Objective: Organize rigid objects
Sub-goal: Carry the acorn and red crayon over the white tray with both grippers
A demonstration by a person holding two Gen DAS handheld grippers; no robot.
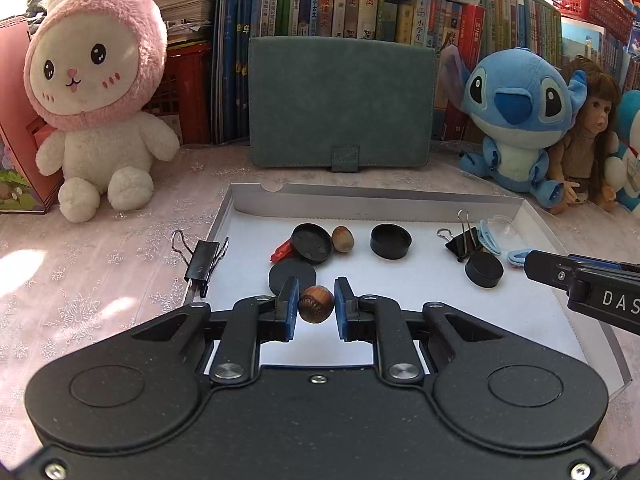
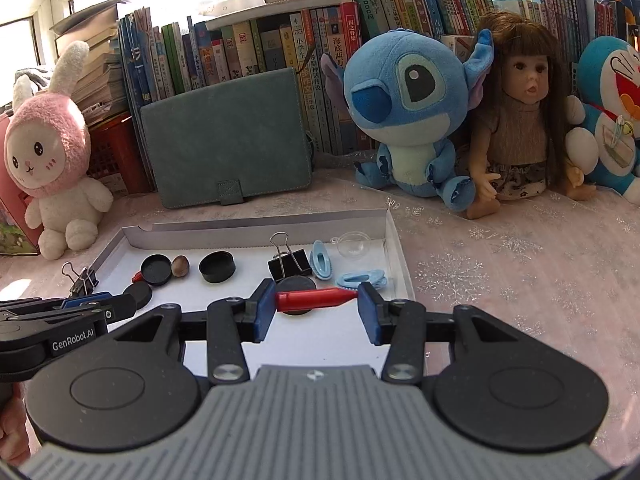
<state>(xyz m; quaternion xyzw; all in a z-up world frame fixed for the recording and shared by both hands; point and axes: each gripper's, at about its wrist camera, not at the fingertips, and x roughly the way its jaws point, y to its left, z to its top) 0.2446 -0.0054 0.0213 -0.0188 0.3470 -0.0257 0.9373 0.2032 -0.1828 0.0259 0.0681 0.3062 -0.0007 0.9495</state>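
A shallow white box lid holds small objects. My left gripper is shut on a dark brown nut, held between its blue pads above the lid's near left part. My right gripper is shut on a red pen cap, gripped end to end above a black round cap. In the lid lie several black caps, a second nut, a red piece, a black binder clip and blue hair clips.
Another binder clip sits on the lid's left rim. A green case, a pink rabbit plush, a blue plush, a doll and books stand behind, on the pink tablecloth.
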